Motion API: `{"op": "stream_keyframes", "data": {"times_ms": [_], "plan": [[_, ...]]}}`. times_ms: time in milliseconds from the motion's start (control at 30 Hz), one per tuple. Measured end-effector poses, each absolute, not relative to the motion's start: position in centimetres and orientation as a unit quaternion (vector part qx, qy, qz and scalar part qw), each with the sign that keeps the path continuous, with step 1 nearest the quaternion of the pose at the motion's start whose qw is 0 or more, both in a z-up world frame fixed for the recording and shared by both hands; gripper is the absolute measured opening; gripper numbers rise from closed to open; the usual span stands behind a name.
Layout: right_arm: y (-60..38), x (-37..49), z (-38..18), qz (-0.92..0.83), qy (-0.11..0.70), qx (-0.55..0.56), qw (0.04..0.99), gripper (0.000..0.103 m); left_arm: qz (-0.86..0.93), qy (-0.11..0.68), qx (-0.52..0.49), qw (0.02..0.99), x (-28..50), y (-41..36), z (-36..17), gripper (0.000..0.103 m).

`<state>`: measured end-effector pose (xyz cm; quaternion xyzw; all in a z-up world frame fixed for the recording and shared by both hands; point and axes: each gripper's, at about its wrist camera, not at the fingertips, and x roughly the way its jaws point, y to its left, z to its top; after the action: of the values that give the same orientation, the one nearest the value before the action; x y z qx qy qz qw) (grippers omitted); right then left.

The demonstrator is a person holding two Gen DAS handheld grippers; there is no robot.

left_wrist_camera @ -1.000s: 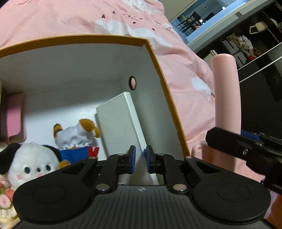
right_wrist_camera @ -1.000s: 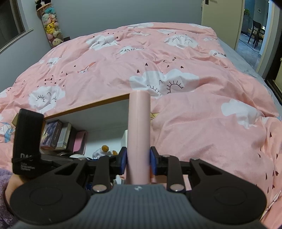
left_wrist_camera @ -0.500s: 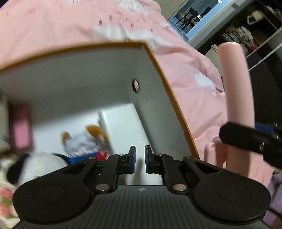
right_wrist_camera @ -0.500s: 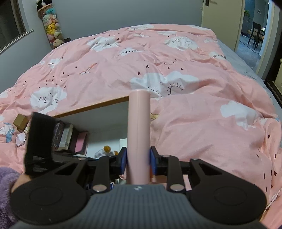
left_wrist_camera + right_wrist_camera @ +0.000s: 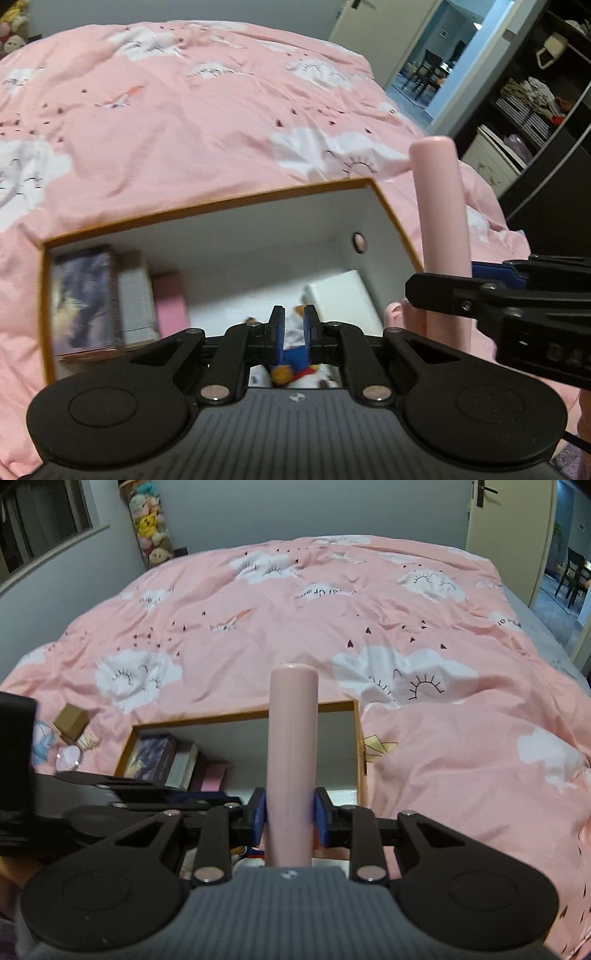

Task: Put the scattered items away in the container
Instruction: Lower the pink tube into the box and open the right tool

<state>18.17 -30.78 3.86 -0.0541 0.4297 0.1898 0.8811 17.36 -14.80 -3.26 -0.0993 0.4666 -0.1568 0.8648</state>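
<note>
The container is a box with an orange rim (image 5: 207,206) and white inside, lying on a pink bedspread. My left gripper (image 5: 294,332) hovers above its near side, shut and empty. Under it lie a duck plush (image 5: 291,365), a white box (image 5: 340,299), a pink box (image 5: 170,299) and upright books (image 5: 85,295). My right gripper (image 5: 290,814) is shut on an upright pink tube (image 5: 291,746), held over the box's near right part (image 5: 240,716). In the left wrist view the same pink tube (image 5: 437,206) stands just outside the box's right wall.
Left of the box on the bedspread lie a small brown box (image 5: 72,720), a round clear item (image 5: 68,757) and a folded blue-white paper (image 5: 42,740). A yellow folded paper (image 5: 378,746) lies by the box's right wall. Dark shelves (image 5: 535,110) stand to the right.
My left gripper has risen and drawn back out of the box, and closed the last small gap. The right gripper has shifted sideways, still holding the pink tube.
</note>
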Motion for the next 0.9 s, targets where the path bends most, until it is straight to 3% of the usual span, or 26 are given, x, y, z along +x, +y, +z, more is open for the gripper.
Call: {"op": "stream_keyframes", "data": {"times_ms": [900], "plan": [[-26.9,20.8,-3.9,0.122,0.490,-0.180,0.844,0.029,-0.150,0.487,-0.103,0.854,16.5,-11.8,-4.3,0.012]]}}
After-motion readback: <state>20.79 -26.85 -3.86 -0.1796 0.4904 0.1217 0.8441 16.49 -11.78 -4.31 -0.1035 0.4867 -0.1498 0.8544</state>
